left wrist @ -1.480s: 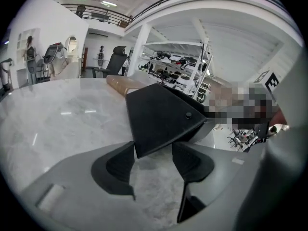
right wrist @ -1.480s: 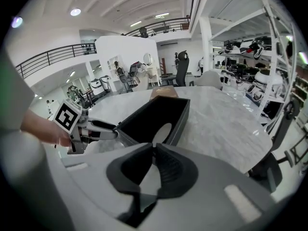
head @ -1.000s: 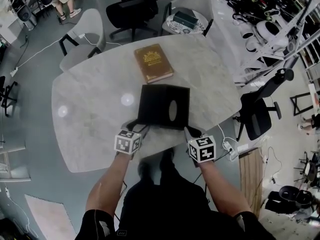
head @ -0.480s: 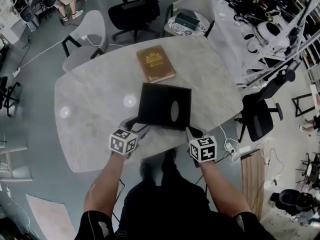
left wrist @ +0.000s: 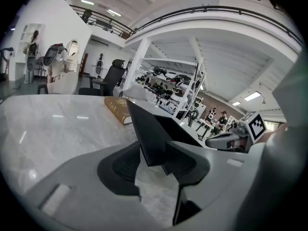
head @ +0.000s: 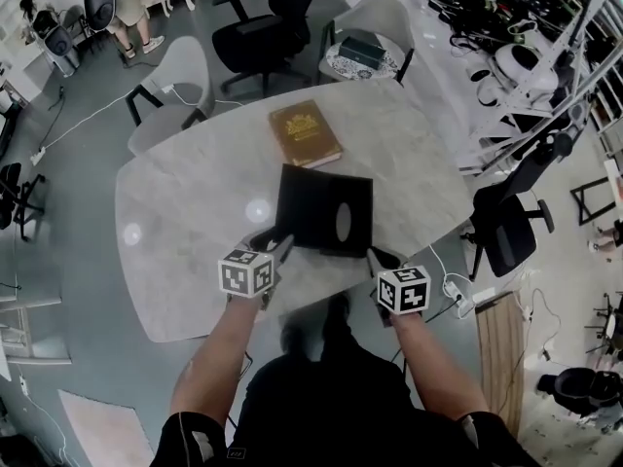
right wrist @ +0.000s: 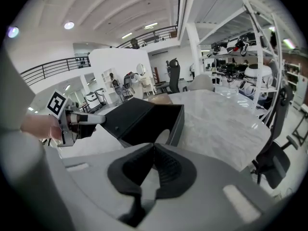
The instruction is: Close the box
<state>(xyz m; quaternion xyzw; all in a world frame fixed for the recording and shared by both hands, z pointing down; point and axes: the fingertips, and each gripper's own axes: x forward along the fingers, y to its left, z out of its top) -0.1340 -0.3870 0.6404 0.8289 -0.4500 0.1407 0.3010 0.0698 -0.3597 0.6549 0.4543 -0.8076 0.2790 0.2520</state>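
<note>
Marble table, brown book on the far side, black box mid-table just ahead of both grippers. Against the earlier frames, the box flap now stands steeper. Left gripper: jaws have just been closing with the flap corner between them. The pads appear to pinch it, though the flap partly masks the contact. Right gripper unchanged: jaws together, empty, near the box's right corner. Right gripper view shows the open interior and raised flap; head view flattens both into one dark square.
</note>
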